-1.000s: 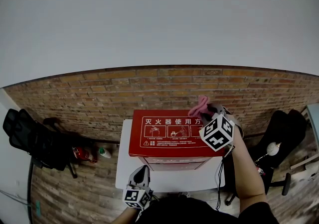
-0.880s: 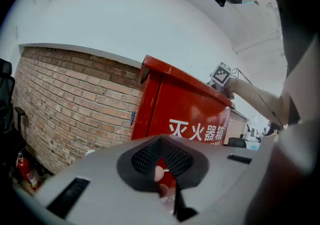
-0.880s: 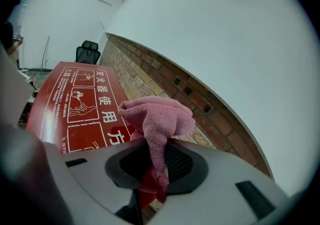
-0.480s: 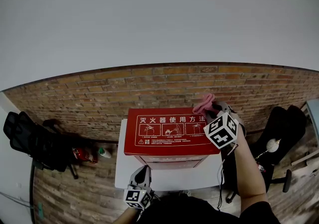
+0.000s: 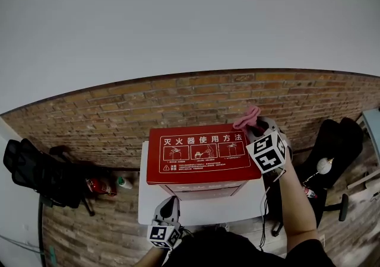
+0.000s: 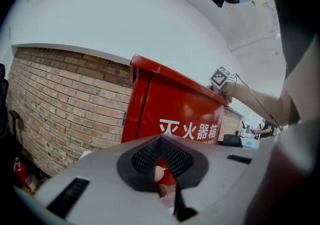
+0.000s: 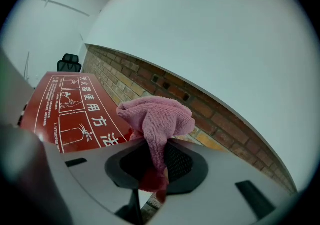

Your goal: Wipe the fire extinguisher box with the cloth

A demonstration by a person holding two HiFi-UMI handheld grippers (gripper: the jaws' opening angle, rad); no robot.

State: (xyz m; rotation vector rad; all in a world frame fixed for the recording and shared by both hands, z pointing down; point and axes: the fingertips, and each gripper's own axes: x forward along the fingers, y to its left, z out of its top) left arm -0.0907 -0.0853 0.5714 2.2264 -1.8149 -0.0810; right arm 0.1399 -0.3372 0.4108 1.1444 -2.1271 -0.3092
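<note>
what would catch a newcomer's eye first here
The big red fire extinguisher box with white lettering, standing on a white table before a brick wall. Next, the pink cloth pinched in the right gripper, at the box's far right corner.

Bright, even, diffuse light leaves only faint shadows and a mild sheen on the fire extinguisher box (image 6: 185,114), while fisheye distortion bows the brick band (image 5: 196,97) and black vignettes ring both gripper views, whose foregrounds blur softly.
</note>
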